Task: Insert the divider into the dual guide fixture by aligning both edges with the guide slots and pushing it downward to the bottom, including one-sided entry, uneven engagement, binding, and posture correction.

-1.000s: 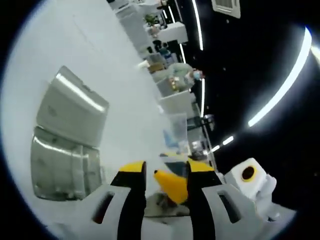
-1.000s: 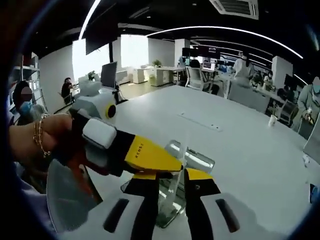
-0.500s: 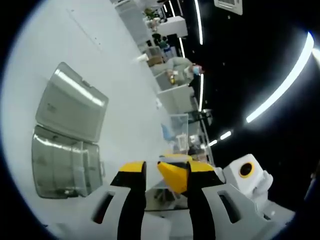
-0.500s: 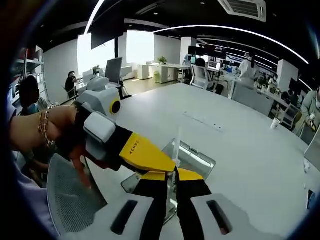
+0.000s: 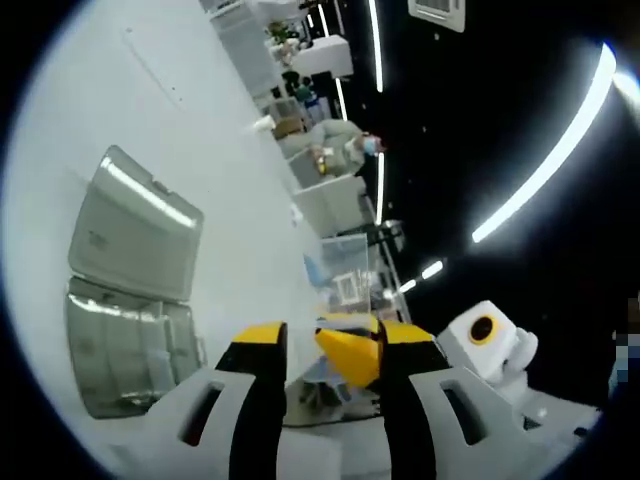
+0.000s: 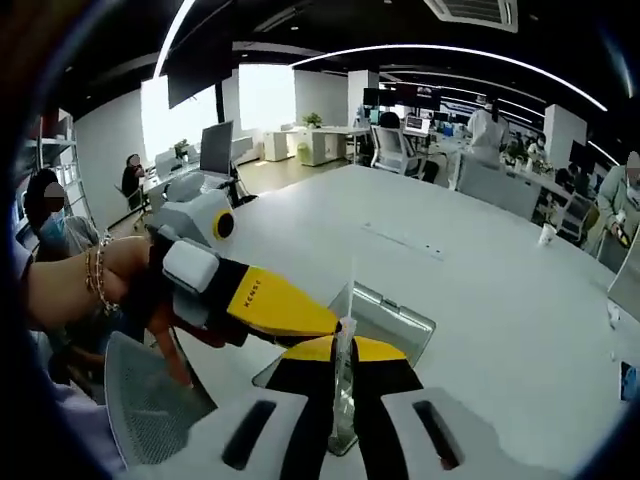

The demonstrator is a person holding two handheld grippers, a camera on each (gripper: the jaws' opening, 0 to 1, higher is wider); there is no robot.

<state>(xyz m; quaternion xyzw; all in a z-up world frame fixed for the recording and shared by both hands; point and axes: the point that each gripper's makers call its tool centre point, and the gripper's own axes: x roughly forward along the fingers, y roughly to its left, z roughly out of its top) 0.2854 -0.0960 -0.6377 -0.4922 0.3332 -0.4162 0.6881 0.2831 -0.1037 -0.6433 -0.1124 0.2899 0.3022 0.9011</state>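
The divider, a clear thin sheet, stood on edge between the right gripper jaws, which we saw clamped on it. Its long axis ran upward from the clear fixture on the worktop. The left gripper tip touched the divider beside that clamp; its jaws stood apart. We could not make out the guide slots.

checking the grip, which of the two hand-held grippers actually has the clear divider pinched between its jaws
The right hand-held gripper: its jaws are shut on the clear divider. The left hand-held gripper only reaches in from the side, its yellow tip at the divider's edge.
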